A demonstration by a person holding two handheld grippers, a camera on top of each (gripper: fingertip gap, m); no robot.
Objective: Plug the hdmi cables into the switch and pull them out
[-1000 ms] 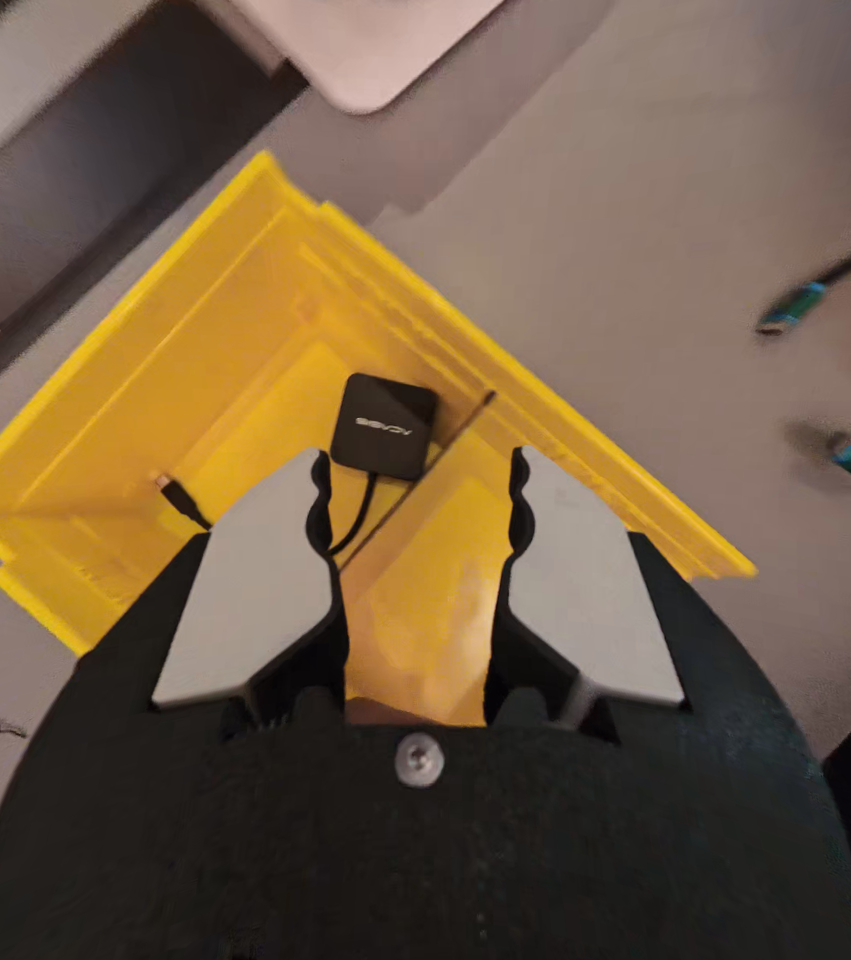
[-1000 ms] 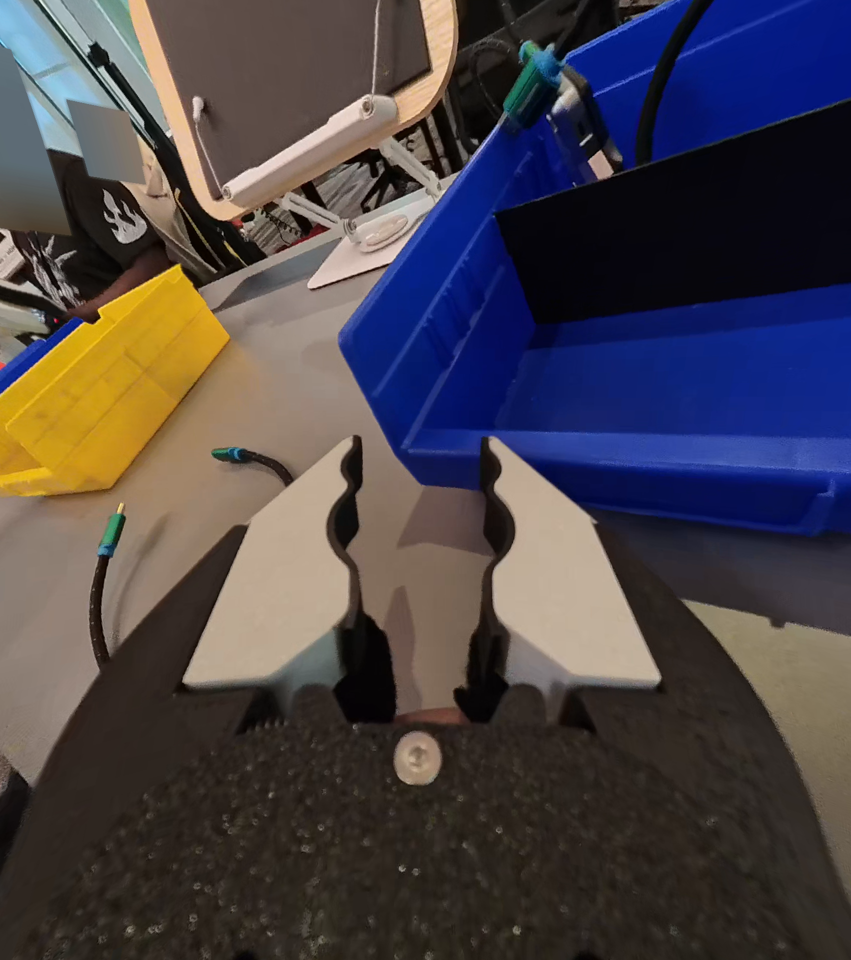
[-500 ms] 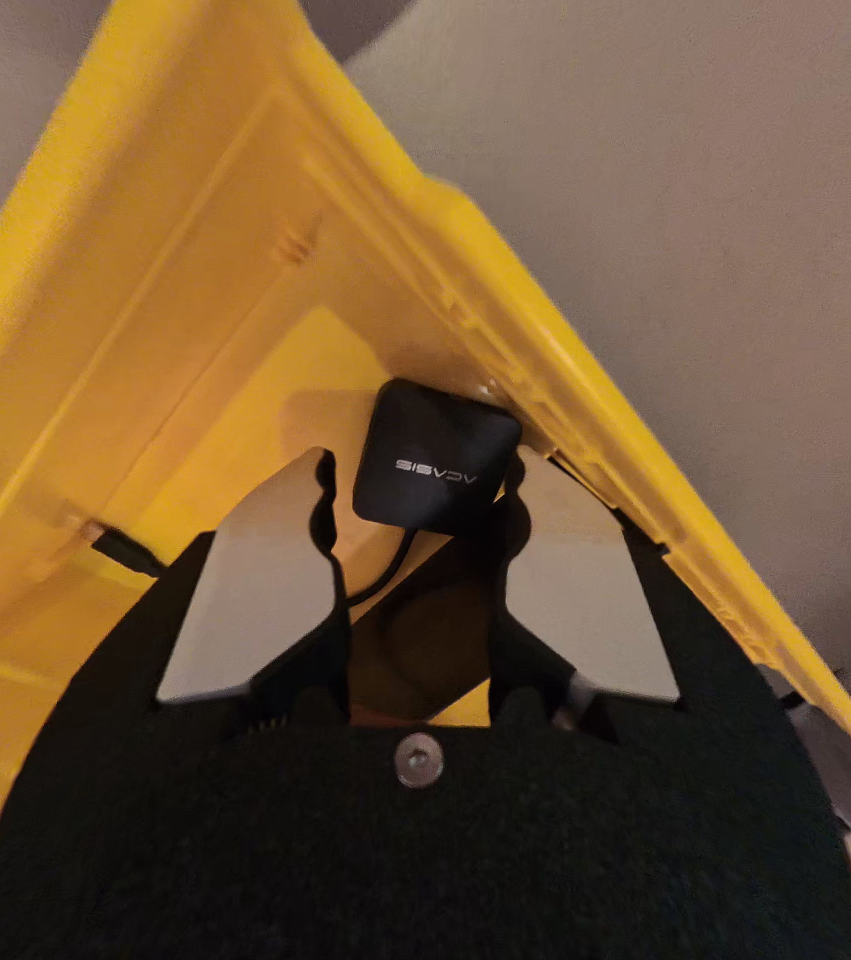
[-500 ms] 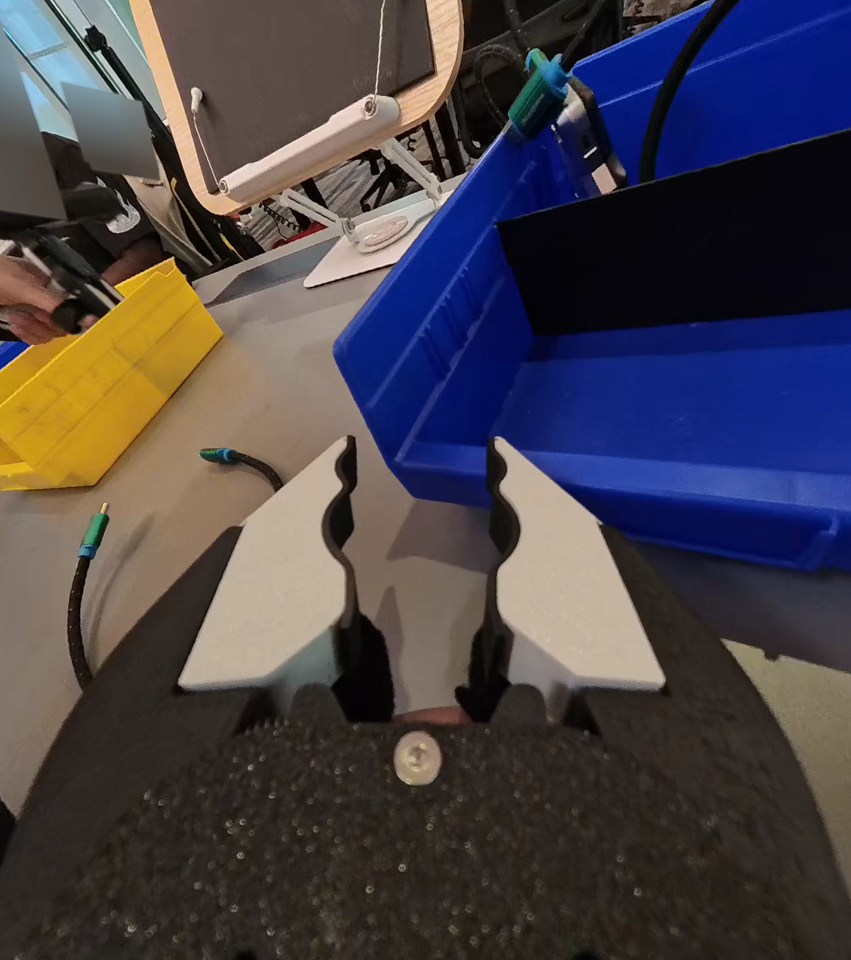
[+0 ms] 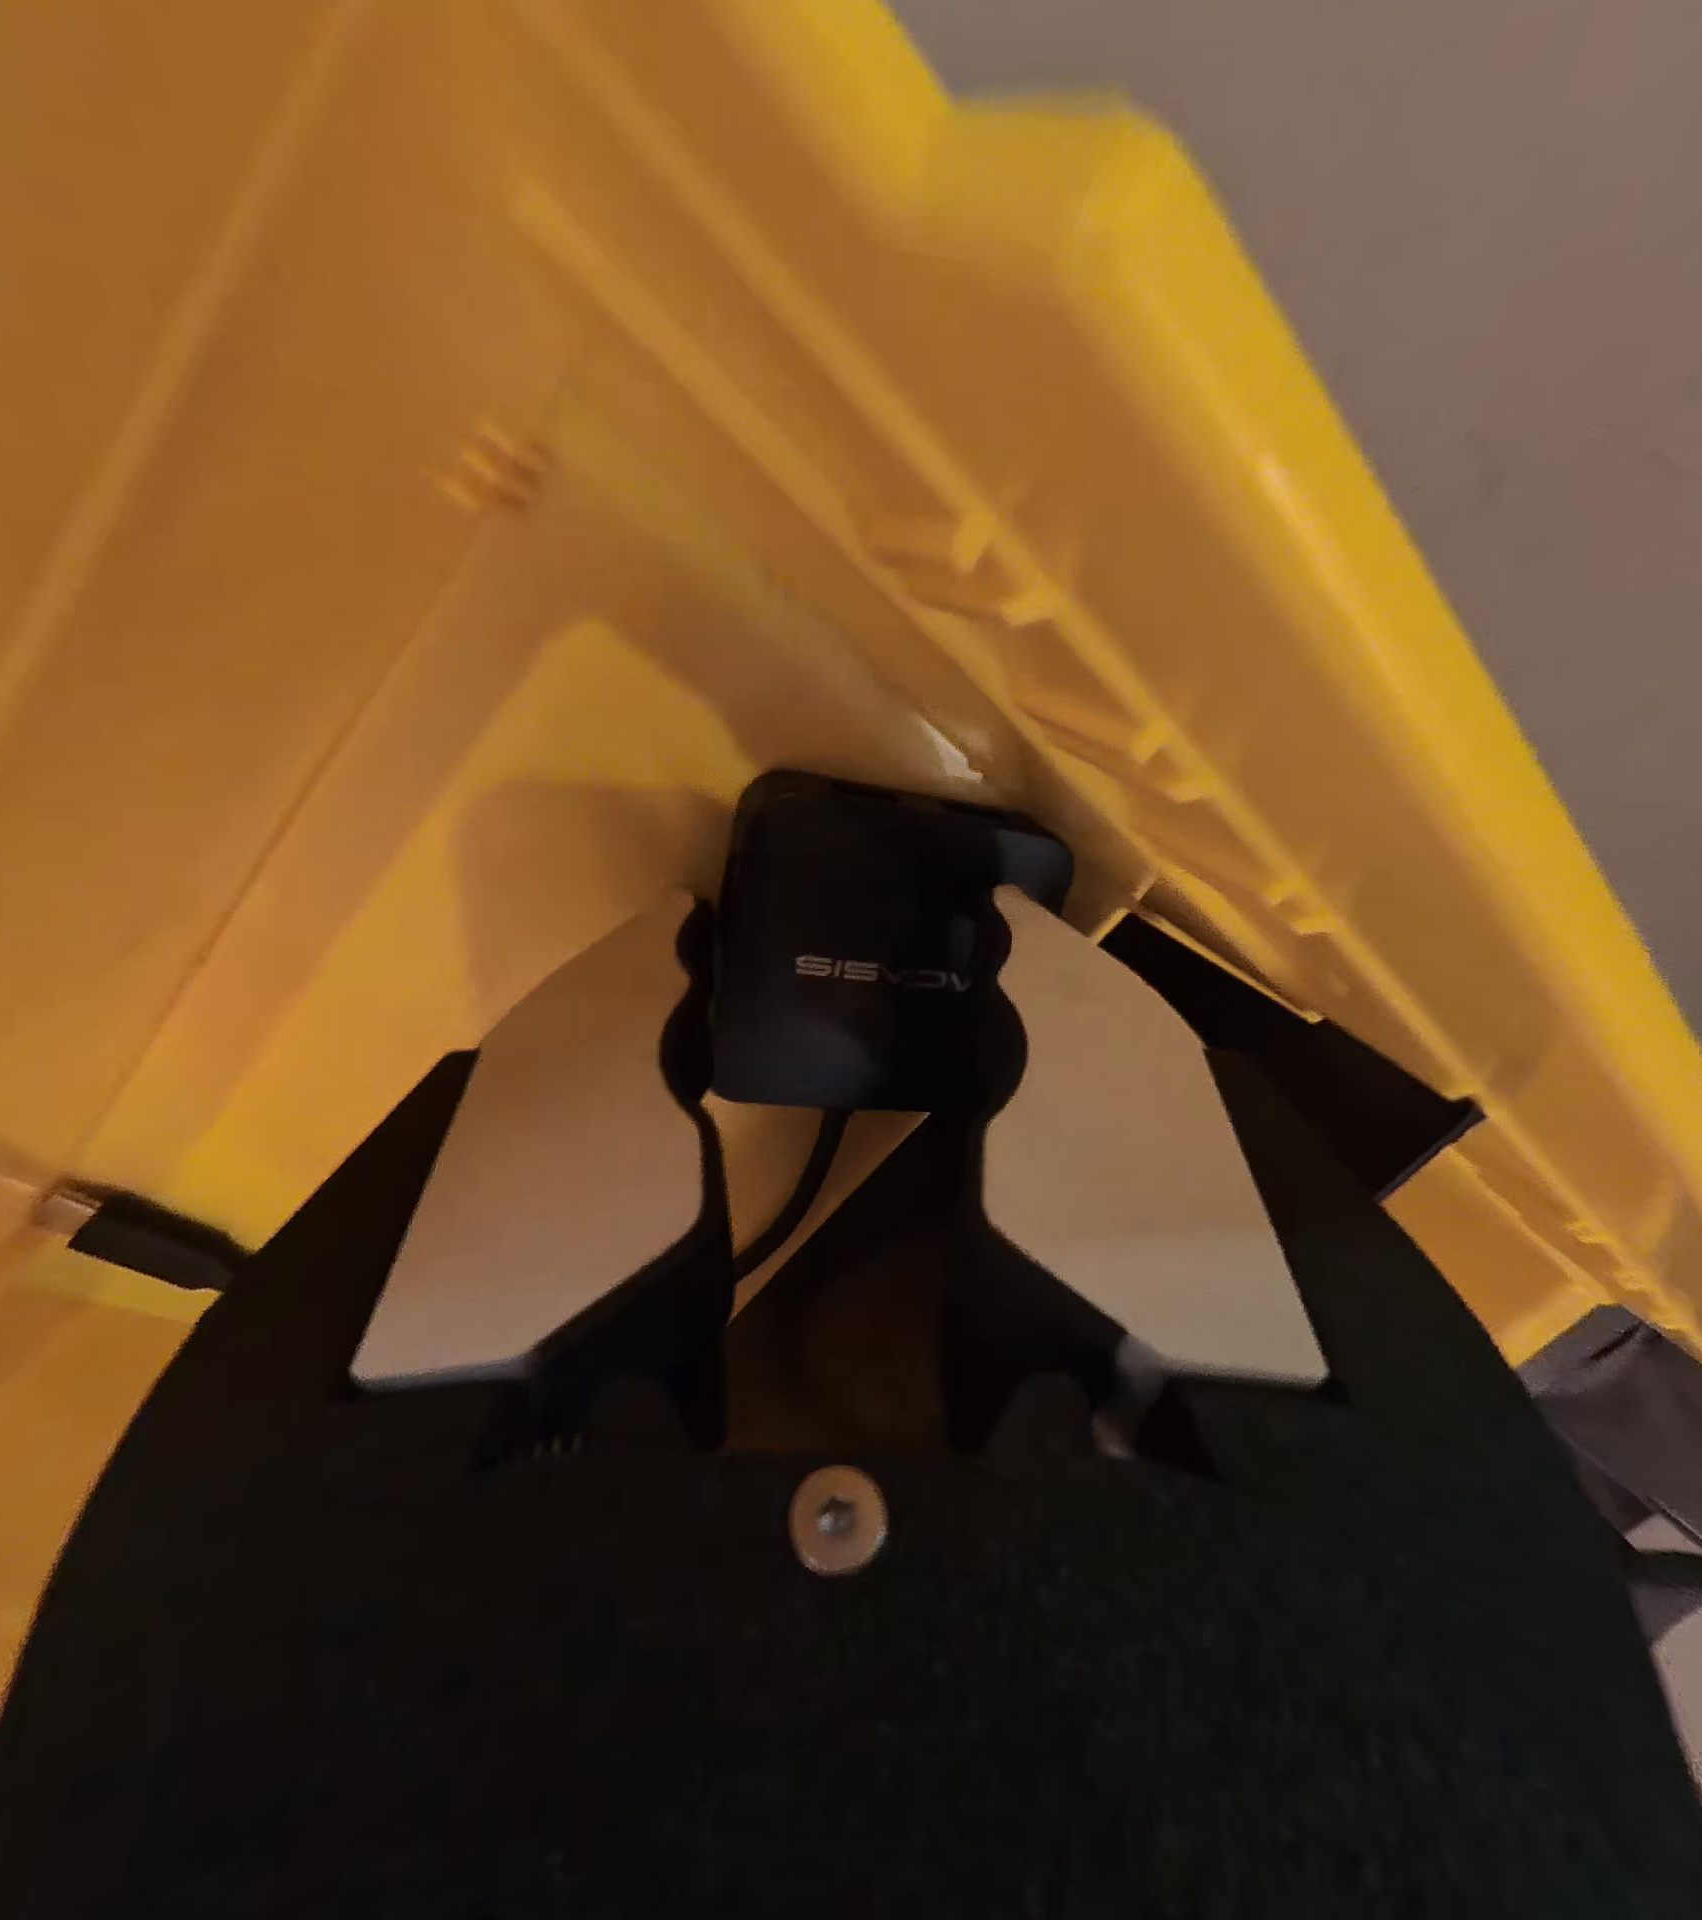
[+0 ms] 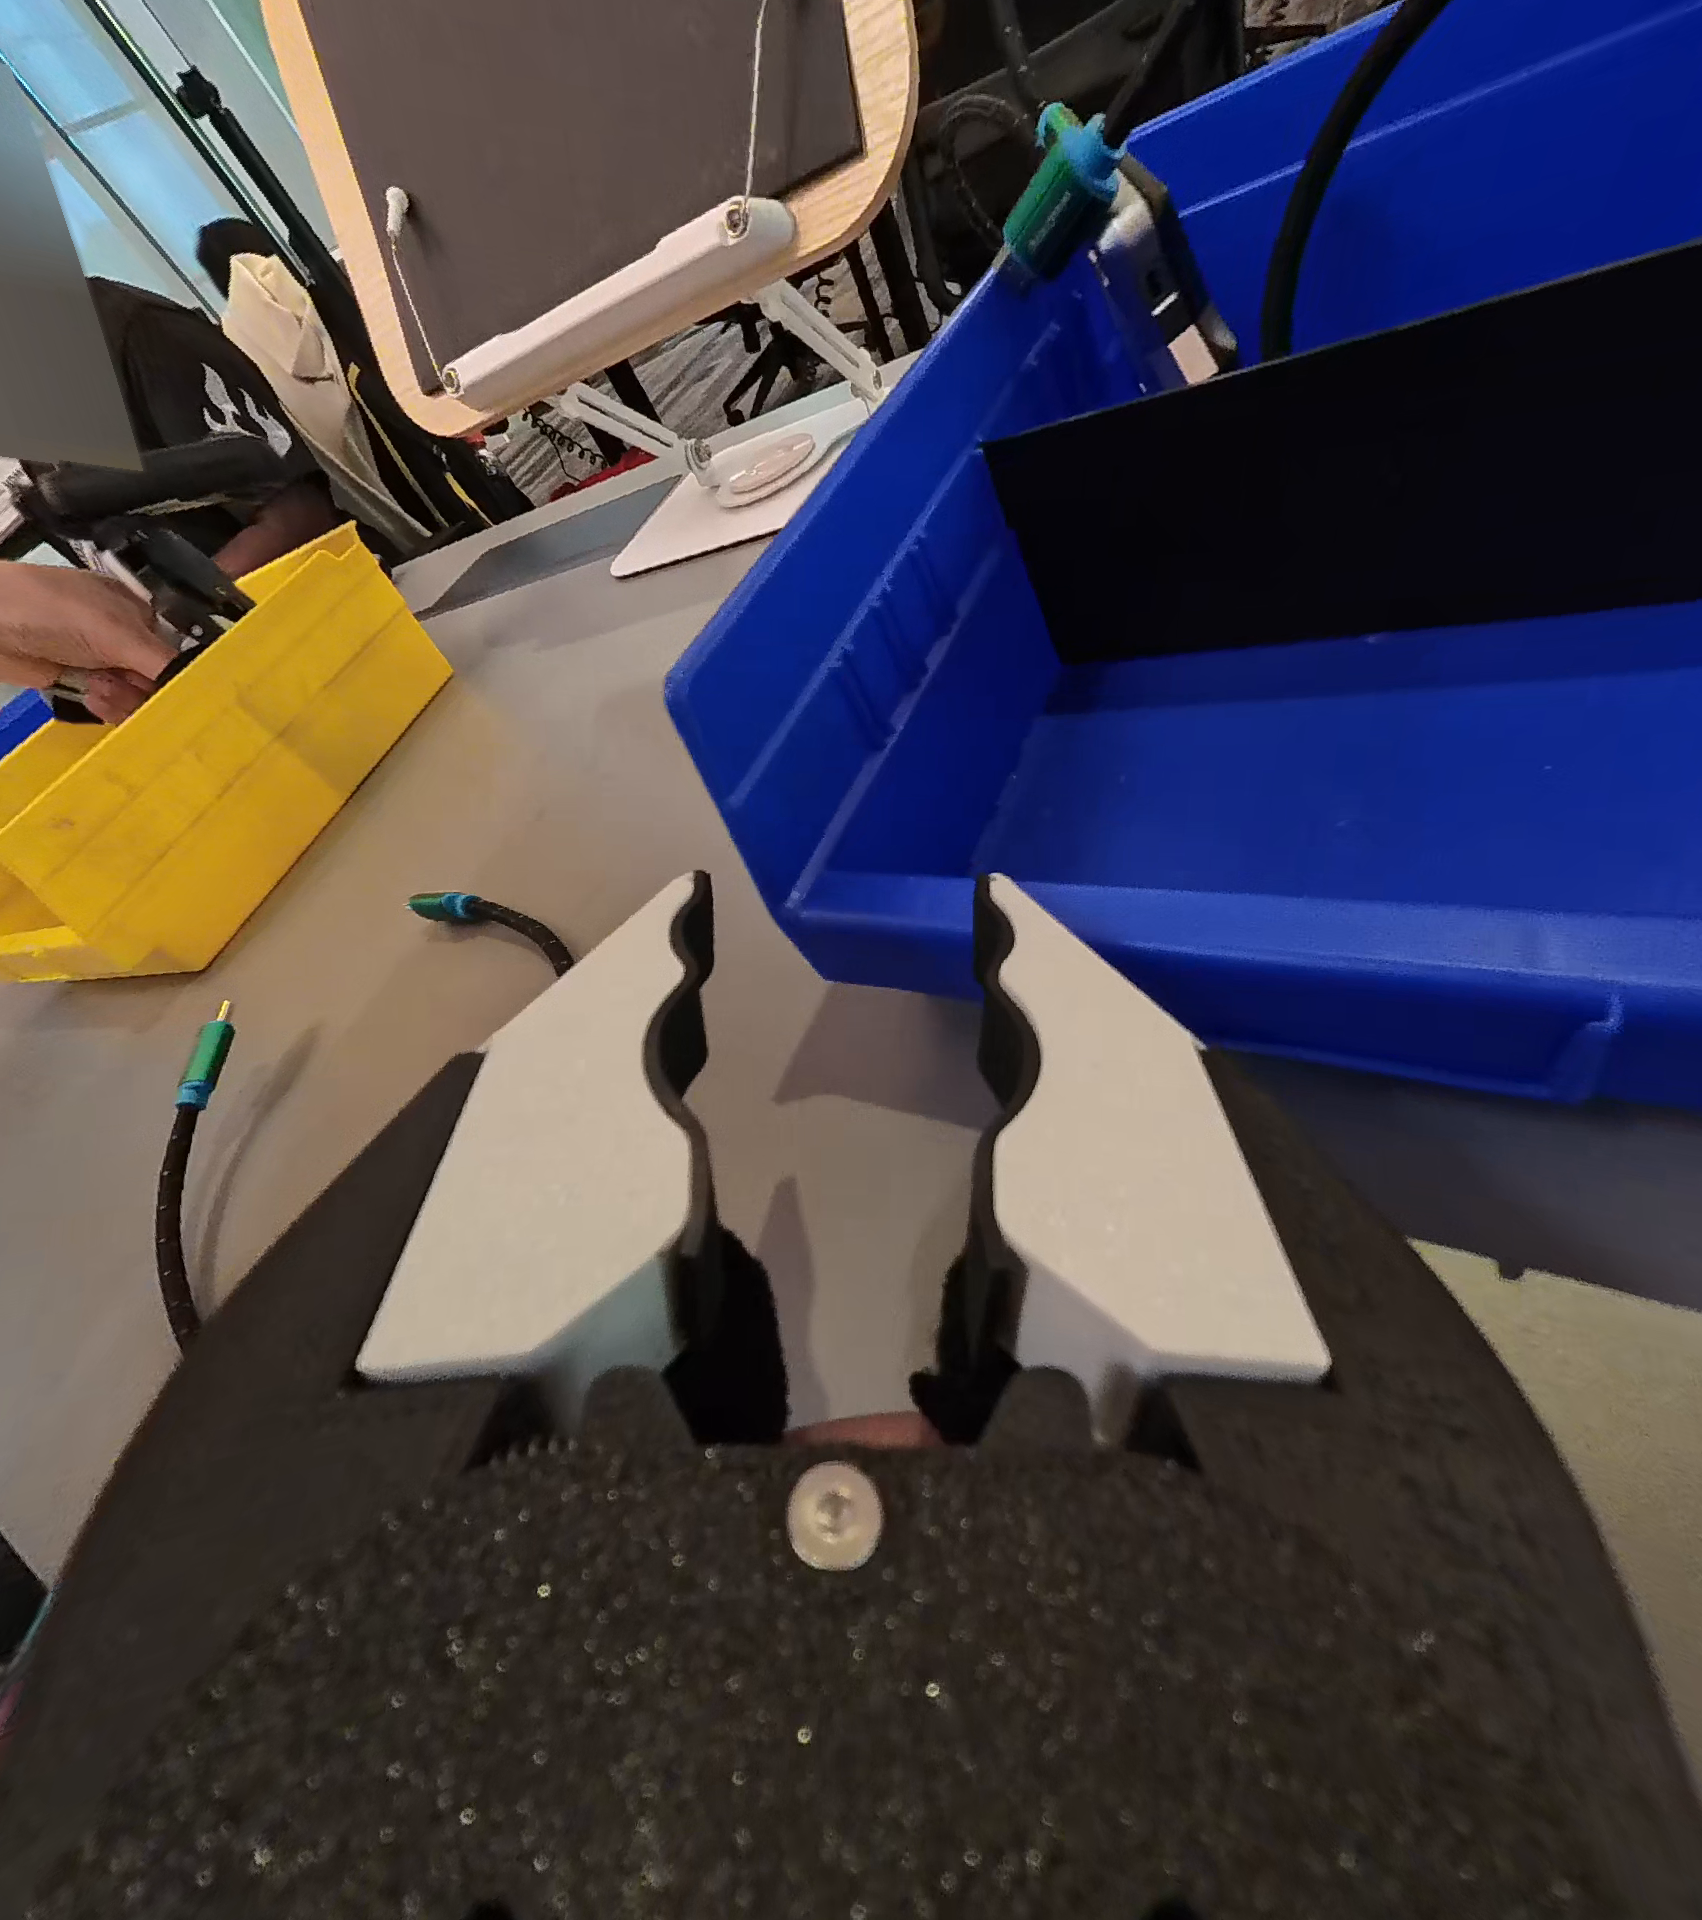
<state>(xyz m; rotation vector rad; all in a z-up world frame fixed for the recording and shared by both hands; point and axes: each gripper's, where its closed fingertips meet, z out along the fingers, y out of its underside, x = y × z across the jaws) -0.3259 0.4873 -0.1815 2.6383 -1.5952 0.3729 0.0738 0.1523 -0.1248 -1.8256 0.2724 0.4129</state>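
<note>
Two grippers: your left gripper (image 5: 842, 971) sits inside the yellow bin (image 5: 327, 520), its fingers flanking the black switch (image 5: 868, 935); whether they clench it you cannot tell. Your right gripper (image 6: 842, 997) is released above the desk (image 6: 535, 748). Two hdmi cables (image 6: 203, 1070) lie left of its fingers, blue bin (image 6: 1294, 935) just ahead-right.

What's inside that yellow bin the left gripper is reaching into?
A small black switch box lies against the yellow bin wall, between the left gripper fingers. Its thin cable trails back. The gripper hides the floor beneath.
</note>
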